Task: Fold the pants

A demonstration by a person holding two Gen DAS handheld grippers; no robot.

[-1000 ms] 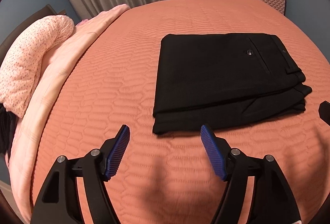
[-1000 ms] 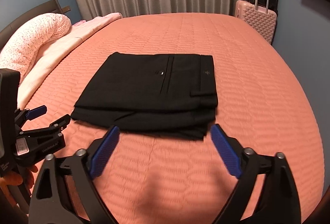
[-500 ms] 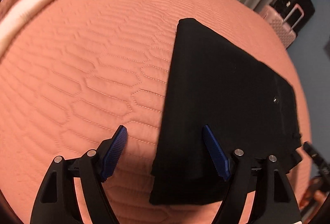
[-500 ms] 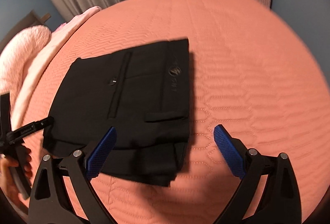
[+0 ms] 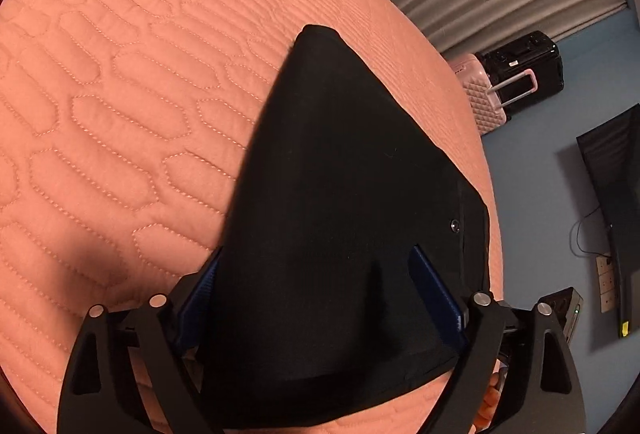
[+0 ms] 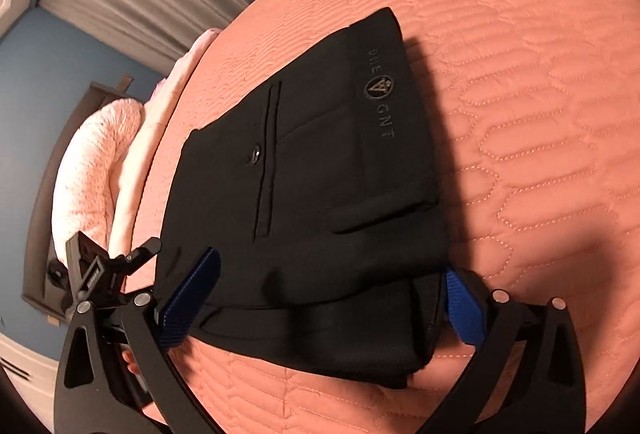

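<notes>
Grippers straddle the folded pants (image 5: 336,218) on the bed (image 5: 120,114): left gripper (image 5: 320,294) gapes wide around one near corner, right gripper (image 6: 328,298) wide around the other, neither pinching cloth

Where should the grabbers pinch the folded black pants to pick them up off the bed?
Probably along the near edge of the folded black pants, coming in low over the bedspread. All the stacked layers end there, so one finger can slide under and one over. Both the left gripper and right gripper already straddle it, wide open.
</notes>
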